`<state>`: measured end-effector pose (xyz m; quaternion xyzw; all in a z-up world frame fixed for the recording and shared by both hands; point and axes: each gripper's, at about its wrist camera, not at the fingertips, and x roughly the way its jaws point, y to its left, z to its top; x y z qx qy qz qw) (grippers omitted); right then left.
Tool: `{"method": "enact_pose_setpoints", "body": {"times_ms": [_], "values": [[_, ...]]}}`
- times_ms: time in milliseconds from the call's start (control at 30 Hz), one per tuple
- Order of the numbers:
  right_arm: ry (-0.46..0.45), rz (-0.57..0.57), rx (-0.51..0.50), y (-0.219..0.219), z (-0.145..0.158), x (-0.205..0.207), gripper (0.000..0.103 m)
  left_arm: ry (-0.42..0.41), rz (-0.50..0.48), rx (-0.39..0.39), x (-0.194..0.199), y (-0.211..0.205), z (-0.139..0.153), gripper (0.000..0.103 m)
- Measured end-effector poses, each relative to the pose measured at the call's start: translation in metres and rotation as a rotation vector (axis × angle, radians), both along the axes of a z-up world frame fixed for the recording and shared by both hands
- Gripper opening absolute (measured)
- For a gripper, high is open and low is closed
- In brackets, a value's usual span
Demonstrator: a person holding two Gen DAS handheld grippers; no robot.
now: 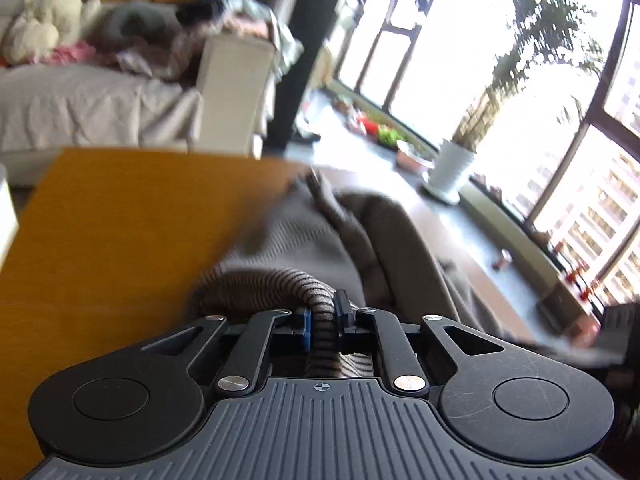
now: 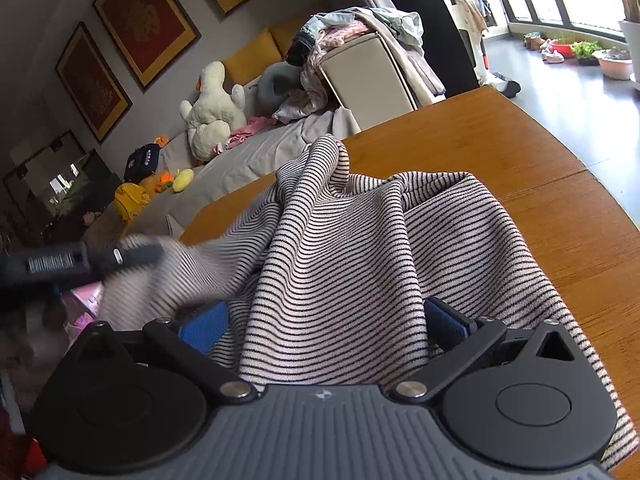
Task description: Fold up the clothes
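Gripping, left claw: clenched tight on a rolled, ribbed edge of the striped garment, blue pads pinching the fabric from both sides.
Right claw: spread wide, blue pads well apart, striped cloth draped between them and over the claw body; not pinched.
Striped garment: pale with thin dark stripes, bunched in loose folds on the table, part of it lifted toward the left claw at the view's left edge.
Table: orange-brown wood, bare beyond the cloth.
Beyond: sofa with a white plush duck, heaped clothes, white plant pot by the windows.
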<state>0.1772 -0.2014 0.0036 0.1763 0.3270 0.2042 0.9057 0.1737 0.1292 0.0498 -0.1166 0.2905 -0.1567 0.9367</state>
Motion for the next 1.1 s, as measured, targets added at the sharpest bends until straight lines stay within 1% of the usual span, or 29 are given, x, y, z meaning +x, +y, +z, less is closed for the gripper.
{"method": "enact_pose_setpoints", "body": {"times_ms": [33,67,133,233,267,300,333,367,400,433,467,500,533,633,700,767,800,833,867,900,933,967,1000,1033,1067,1100], "values": [[-0.002,0.0,-0.026,0.004,0.001,0.0,0.103,-0.04,0.059,-0.01,0.008,0.017,0.013,0.012],[-0.005,0.0,-0.052,0.008,0.002,-0.001,0.103,-0.052,0.111,-0.021,0.019,0.035,0.02,0.012],[-0.006,0.003,-0.089,0.015,0.004,0.0,0.103,-0.029,0.178,-0.038,0.04,0.065,0.021,0.011],[-0.005,0.009,-0.152,0.025,0.006,0.002,0.103,0.122,0.162,-0.068,0.072,0.094,-0.01,0.012],[-0.004,0.011,-0.176,0.028,0.007,0.003,0.103,0.18,0.142,-0.08,0.081,0.101,-0.023,0.013],[-0.004,0.006,-0.204,0.031,0.008,0.004,0.101,0.237,0.119,-0.099,0.085,0.106,-0.035,0.016],[-0.026,-0.007,-0.246,0.034,0.013,0.004,0.098,0.287,0.102,-0.12,0.086,0.112,-0.046,0.026],[-0.06,-0.022,-0.295,0.038,0.019,0.004,0.091,0.317,0.079,-0.14,0.084,0.116,-0.052,0.038],[-0.093,-0.037,-0.343,0.041,0.025,0.003,0.083,0.317,0.048,-0.155,0.076,0.12,-0.053,0.044],[-0.135,-0.039,-0.378,0.046,0.033,0.005,0.078,0.301,0.014,-0.154,0.066,0.12,-0.049,0.057],[-0.182,-0.033,-0.404,0.05,0.042,0.007,0.067,0.281,-0.018,-0.142,0.056,0.119,-0.043,0.073],[-0.213,-0.024,-0.414,0.054,0.05,0.01,0.058,0.254,-0.047,-0.117,0.044,0.117,-0.036,0.08],[-0.227,-0.012,-0.414,0.059,0.056,0.016,0.058,0.224,-0.076,-0.082,0.033,0.114,-0.027,0.084],[-0.237,0.015,-0.422,0.073,0.059,0.037,0.058,0.137,-0.12,0.008,0.006,0.104,-0.002,0.084],[-0.196,0.031,-0.414,0.079,0.051,0.054,0.058,0.052,-0.102,0.061,0.001,0.091,0.016,0.086],[-0.141,0.048,-0.392,0.082,0.04,0.069,0.058,-0.039,-0.08,0.118,-0.001,0.076,0.033,0.097],[-0.115,0.053,-0.387,0.082,0.034,0.074,0.058,-0.078,-0.081,0.159,0.002,0.062,0.038,0.097],[-0.1,0.057,-0.39,0.083,0.029,0.078,0.058,-0.093,-0.097,0.213,0.013,0.044,0.035,0.097],[-0.1,0.066,-0.399,0.084,0.026,0.08,0.056,-0.091,-0.117,0.268,0.025,0.028,0.026,0.098],[-0.111,0.081,-0.415,0.085,0.025,0.079,0.043,-0.088,-0.137,0.323,0.038,0.012,0.017,0.098],[-0.124,0.105,-0.433,0.085,0.025,0.077,0.034,-0.086,-0.157,0.378,0.05,-0.005,0.009,0.098],[-0.138,0.137,-0.452,0.085,0.029,0.075,0.018,-0.072,-0.172,0.438,0.062,-0.02,-0.004,0.097],[-0.155,0.17,-0.471,0.085,0.033,0.073,0.009,-0.05,-0.182,0.496,0.072,-0.03,-0.019,0.097],[-0.186,0.182,-0.508,0.083,0.04,0.075,0.007,-0.028,-0.194,0.536,0.08,-0.035,-0.032,0.086],[-0.225,0.181,-0.553,0.081,0.049,0.08,0.006,-0.001,-0.208,0.559,0.088,-0.037,-0.04,0.055],[-0.264,0.18,-0.598,0.079,0.058,0.084,0.005,0.02,-0.215,0.57,0.093,-0.036,-0.044,0.041]]}}
